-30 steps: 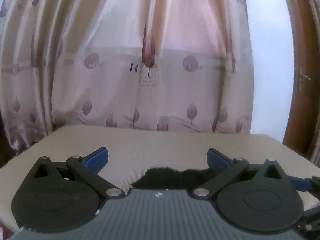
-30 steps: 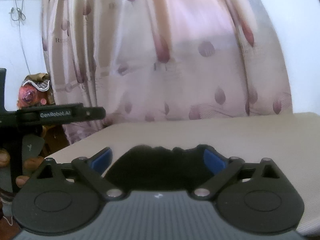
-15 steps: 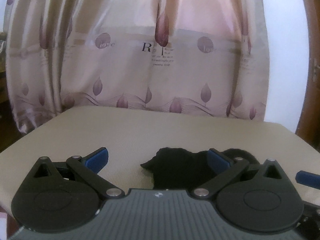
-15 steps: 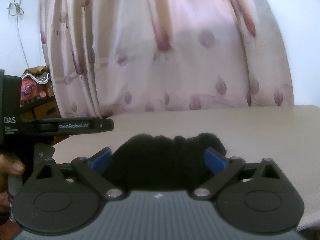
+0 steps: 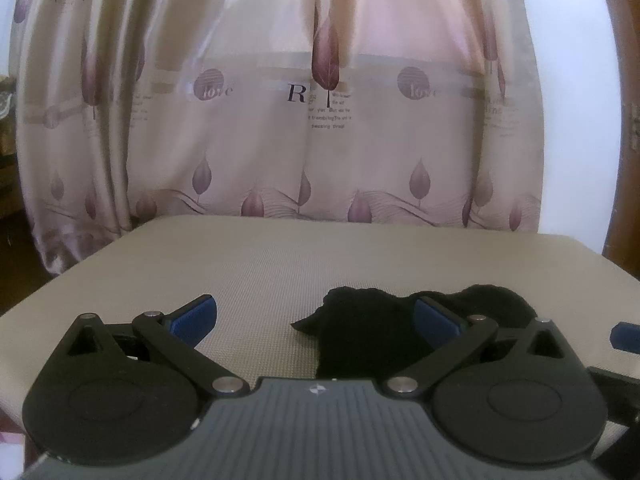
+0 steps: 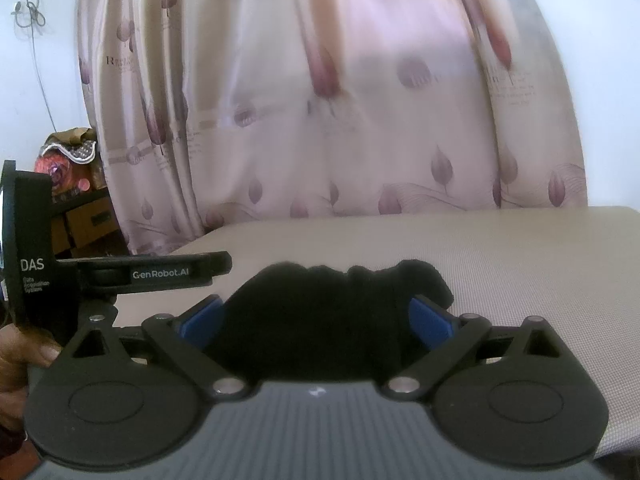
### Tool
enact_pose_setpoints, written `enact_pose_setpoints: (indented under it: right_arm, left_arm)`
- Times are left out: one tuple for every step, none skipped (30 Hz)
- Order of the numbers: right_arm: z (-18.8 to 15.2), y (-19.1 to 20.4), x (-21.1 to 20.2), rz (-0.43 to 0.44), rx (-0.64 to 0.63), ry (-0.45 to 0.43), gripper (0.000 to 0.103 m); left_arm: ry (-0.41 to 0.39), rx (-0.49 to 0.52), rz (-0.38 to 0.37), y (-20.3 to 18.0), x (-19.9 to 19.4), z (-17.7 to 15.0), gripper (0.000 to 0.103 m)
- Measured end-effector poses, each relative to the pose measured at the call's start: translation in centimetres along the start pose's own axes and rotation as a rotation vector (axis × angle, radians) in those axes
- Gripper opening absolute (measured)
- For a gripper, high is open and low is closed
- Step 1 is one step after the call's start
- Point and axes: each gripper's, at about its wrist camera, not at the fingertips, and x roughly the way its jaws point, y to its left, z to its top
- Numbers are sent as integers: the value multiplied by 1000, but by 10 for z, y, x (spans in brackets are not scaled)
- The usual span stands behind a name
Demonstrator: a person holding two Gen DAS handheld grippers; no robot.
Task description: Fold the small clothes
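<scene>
A small black garment [image 5: 360, 332] lies bunched on the beige padded table [image 5: 240, 264]. In the left wrist view it sits low and right of centre, reaching behind the right blue pad [image 5: 434, 318]. My left gripper [image 5: 314, 316] is open, with only the cloth's left part between its fingers. In the right wrist view the black garment [image 6: 320, 312] fills the gap of my right gripper [image 6: 318, 318], which is open with blue pads on either side of the heap. The left gripper's body [image 6: 140, 272] shows at the left, held by a hand [image 6: 16, 356].
A pink leaf-print curtain [image 5: 320, 120] hangs behind the table's far edge. A brown door [image 5: 628, 120] stands at the right. Shelving with boxes and a decorated object [image 6: 68, 160] is at the far left. Bare table surface [image 6: 520, 248] stretches to the right.
Both grippers have come lower and closer over the table. The black garment now sits further up between the fingers in both views. Both stay open.
</scene>
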Motion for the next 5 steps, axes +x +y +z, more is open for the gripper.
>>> enact_pose_setpoints:
  right_arm:
    - [0,0,0,-3,-1,-1,100]
    - [0,0,0,-7,-2,-3,100]
    - [-1,0,0,-11,-2,-5,100]
    - [-1,0,0,-13,-2,-6,100]
    - [-1,0,-1,-17,-3,-9,100]
  left_arm:
    - [1,-2,-2,0,0,0,103]
    - [1,-3,0,0,0,1,103]
    - [0,-1,1,0,0,1,103]
    - [0,-2,-1,0,0,1,103]
    - [1,-2,-1,0,0,1,103]
